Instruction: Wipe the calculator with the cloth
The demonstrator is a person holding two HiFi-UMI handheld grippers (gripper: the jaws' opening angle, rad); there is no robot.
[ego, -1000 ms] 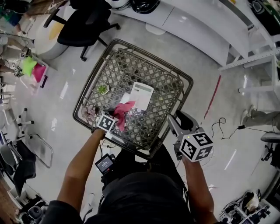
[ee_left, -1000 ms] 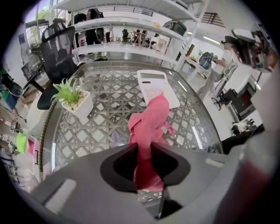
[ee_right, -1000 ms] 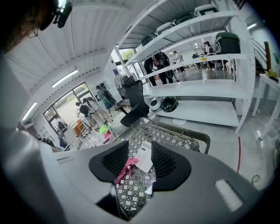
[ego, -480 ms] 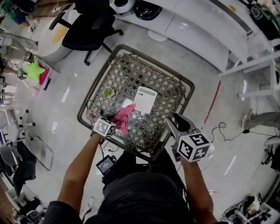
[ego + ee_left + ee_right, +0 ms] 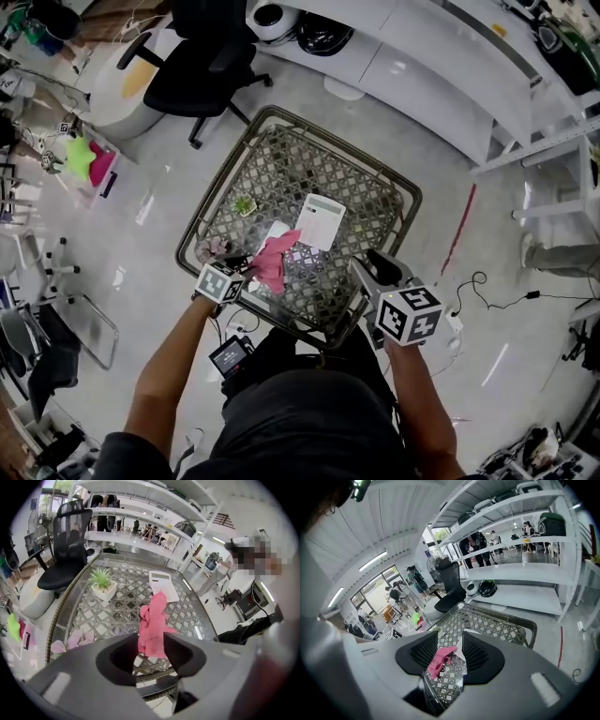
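Observation:
The white calculator (image 5: 321, 221) lies flat near the middle of the glass-topped wicker table (image 5: 375, 187), and it also shows in the left gripper view (image 5: 162, 584). A crumpled pink cloth (image 5: 272, 261) lies just in front of it, with one end reaching toward the calculator's near edge. My left gripper (image 5: 246, 267) hovers over the table's near-left edge, open. The cloth (image 5: 152, 625) shows through the gap between its jaws and is not pinched. My right gripper (image 5: 370, 267) hangs open above the table's near-right corner with nothing between its jaws. Past them I see the cloth (image 5: 440, 660).
A small potted plant (image 5: 245, 204) stands left of the calculator. Pale pink artificial flowers (image 5: 211, 248) lie at the near-left corner. A white sheet (image 5: 275, 232) peeks out beside the cloth. A black office chair (image 5: 202, 66) stands beyond the table, with white shelving at the far right.
The left gripper's jaws have parted and the gripper has lifted and drawn back a little. The cloth now lies on the table. The right gripper has drifted slightly.

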